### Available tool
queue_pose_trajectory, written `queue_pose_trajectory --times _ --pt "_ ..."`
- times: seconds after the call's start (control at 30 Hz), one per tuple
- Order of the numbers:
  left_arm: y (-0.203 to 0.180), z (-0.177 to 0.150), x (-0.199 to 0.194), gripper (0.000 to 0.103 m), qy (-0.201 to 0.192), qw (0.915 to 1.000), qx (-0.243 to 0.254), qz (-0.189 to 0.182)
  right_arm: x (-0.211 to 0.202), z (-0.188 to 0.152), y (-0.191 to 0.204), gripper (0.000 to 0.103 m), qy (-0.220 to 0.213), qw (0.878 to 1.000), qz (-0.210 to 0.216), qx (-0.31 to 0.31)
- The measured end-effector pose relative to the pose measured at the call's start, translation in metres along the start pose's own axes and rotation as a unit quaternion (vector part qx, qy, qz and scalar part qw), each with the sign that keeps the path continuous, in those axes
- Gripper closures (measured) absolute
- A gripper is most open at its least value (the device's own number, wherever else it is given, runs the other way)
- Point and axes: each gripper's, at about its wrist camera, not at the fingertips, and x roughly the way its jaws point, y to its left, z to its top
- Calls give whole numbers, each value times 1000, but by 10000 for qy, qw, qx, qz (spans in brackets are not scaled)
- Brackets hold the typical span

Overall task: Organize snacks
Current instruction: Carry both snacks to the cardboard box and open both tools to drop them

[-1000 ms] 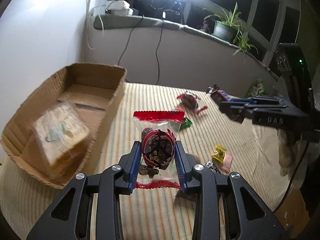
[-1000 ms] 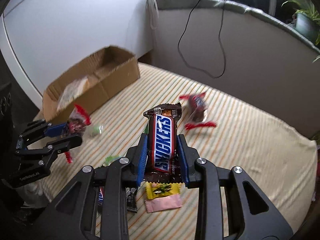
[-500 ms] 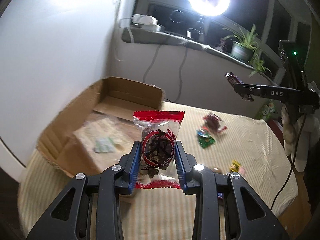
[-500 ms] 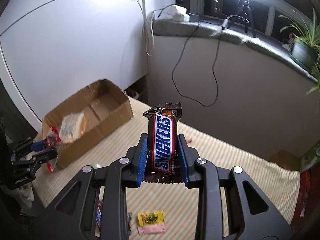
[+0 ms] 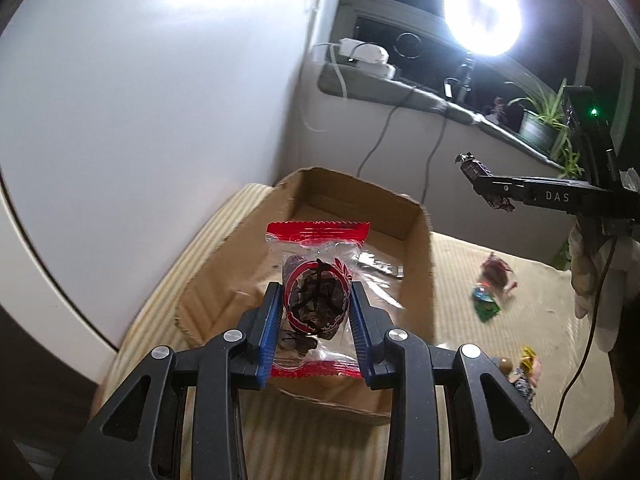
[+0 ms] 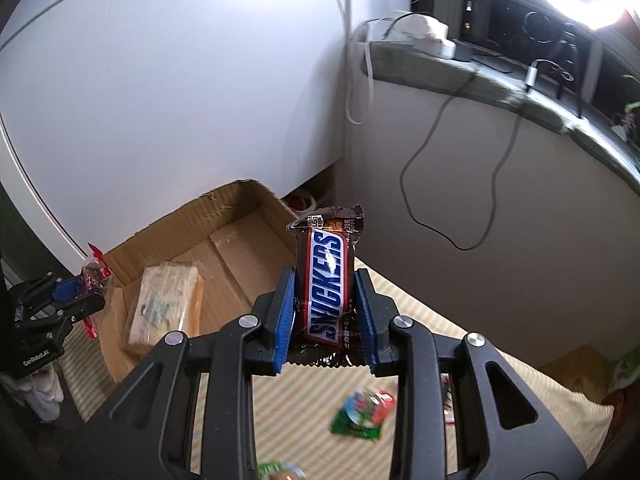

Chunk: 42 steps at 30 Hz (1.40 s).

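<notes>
My left gripper (image 5: 314,300) is shut on a clear snack packet with red ends (image 5: 316,280), held above the near end of the open cardboard box (image 5: 420,240). My right gripper (image 6: 325,300) is shut on a Snickers bar (image 6: 326,280), held high beside the box's far right corner (image 6: 256,200). In the box lies a pale wrapped biscuit pack (image 6: 164,312). The left gripper also shows in the right wrist view (image 6: 76,292), and the right gripper in the left wrist view (image 5: 484,184).
Loose snacks lie on the striped tabletop (image 5: 460,264): a red packet (image 5: 496,276), a green one (image 5: 486,306) and a yellow one (image 5: 528,356). A white wall stands left of the box. A ledge with cables and a ring light (image 5: 482,20) runs behind.
Both grippers have risen and swung left towards the box, each still holding its snack. The left gripper now hangs over the box's near end.
</notes>
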Motion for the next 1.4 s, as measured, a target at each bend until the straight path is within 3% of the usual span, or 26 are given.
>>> queue_pose_trajectory --times 0.57,1.0,1.07,1.13,1.2,1.27,1.33,1.4 --pt "8 5 23 72 187 9998 -71 98 73 12 33 73 396 9983 389 -186" --pt "7 6 26 71 214 9997 -14 88 87 13 34 73 537 9973 474 -166" --pt "6 6 26 69 210 9997 6 102 87 13 36 73 529 9973 469 -185" --pt "5 6 25 55 184 9998 12 121 86 13 36 73 481 9976 466 -183" --pt "4 7 23 51 140 9998 18 107 84 14 37 67 442 9978 464 -168" --pt "3 7 21 51 110 9999 23 106 80 15 37 39 359 9984 412 -170" --pt "3 7 19 51 96 9999 15 94 74 15 37 33 257 9987 391 -193" --pt "1 7 16 51 81 9999 23 79 70 15 36 32 239 9987 418 -188"
